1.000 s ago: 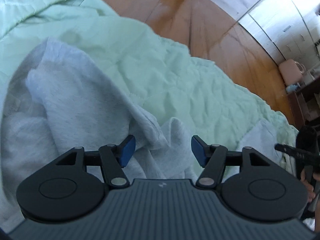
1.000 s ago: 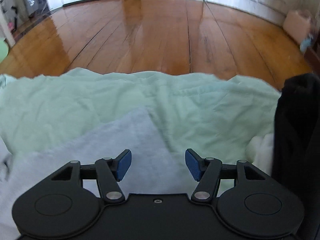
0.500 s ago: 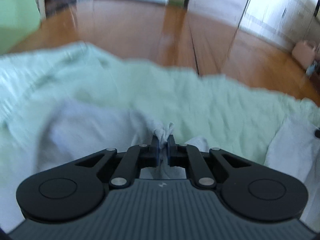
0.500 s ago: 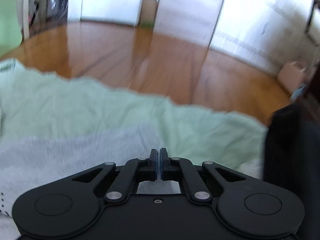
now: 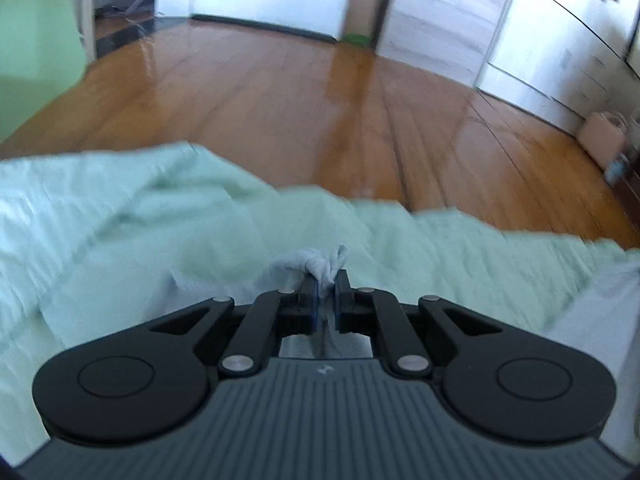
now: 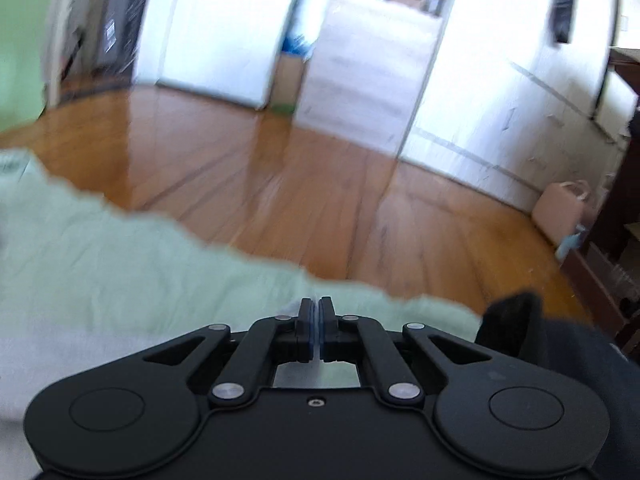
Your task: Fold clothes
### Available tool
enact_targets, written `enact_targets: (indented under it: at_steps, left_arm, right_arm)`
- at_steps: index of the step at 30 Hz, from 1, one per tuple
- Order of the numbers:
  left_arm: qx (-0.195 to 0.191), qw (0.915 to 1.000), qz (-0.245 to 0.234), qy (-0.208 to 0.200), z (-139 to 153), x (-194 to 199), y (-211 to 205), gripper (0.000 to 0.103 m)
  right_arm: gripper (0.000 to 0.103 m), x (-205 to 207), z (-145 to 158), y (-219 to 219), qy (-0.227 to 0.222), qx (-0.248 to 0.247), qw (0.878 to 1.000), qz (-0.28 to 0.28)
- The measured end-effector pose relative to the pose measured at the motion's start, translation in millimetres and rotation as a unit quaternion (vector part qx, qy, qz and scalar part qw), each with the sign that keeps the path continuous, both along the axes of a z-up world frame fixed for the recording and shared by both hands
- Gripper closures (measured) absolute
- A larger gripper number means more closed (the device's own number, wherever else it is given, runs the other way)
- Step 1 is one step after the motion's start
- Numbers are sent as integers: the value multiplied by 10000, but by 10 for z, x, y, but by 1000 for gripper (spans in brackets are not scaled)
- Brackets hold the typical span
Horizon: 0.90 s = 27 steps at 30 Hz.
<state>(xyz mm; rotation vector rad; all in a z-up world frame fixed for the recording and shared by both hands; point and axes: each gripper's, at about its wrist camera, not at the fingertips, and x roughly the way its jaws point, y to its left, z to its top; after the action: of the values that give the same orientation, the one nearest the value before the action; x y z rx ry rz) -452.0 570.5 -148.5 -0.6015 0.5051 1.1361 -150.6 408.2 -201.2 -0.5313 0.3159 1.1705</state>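
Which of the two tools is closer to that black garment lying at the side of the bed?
Right. The black garment lies just beside the right tool; the left tool, clamping grey cloth, shows no black garment nearby.

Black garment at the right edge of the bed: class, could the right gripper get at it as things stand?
Probably not yet: the right gripper is shut, seemingly on the grey garment. The black garment lies close, unobstructed.

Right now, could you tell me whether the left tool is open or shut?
Shut: the left tool pinches a bunched tuft of the grey garment between its pads.
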Motion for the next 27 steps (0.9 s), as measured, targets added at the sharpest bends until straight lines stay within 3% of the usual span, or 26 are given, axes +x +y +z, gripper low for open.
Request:
enact_targets:
  at_steps: [4,6,7,10,12,13,16,20,24,27]
  left_arm:
    - [840,9924,887,-160,412,-264,320,96]
    - [1037,9845,1384,-282,493,-378,460,95]
    - [1065,9806,1624,-244,450,-398,513,91]
    - [411,9834,1749,266,135,-361,685,37]
    - [-145,9866,1541,525,-91,-345,654,39]
    - [-235,9888,1398,474,-174,-367,549,39]
    - [-343,9916,1230,211,-271,-534,146,38]
    - [-409,9901,1343,-96,-278,-831,-399,37]
    - [-499,9859,1586,-166,-280,-1134,-775,37]
    - [-632,9832,1706,-153,-325,-1326,-1016,34]
  right_arm:
    - [101,170,219,138,136,525,9976,-420]
    - [100,251,132,277,171,433,9965,-700]
    - [98,302,23,383,206,147,9962,-839]
    - [90,442,-266,567,502,-608,9890,-1250]
    - [85,518,-409,589,866,-1002,9812,-1402]
    - [76,529,-419,535,1019,-1050,9786,-1445]
    - [64,549,-351,247,1667,-1056,9706,-1380]
    - [64,464,-405,-216,3025,-1328,9397,-884]
    - [62,311,-510,-585,3531,-1744,9161,-750]
    - [55,223,-593,-804,3665,-2102,9034,-738]
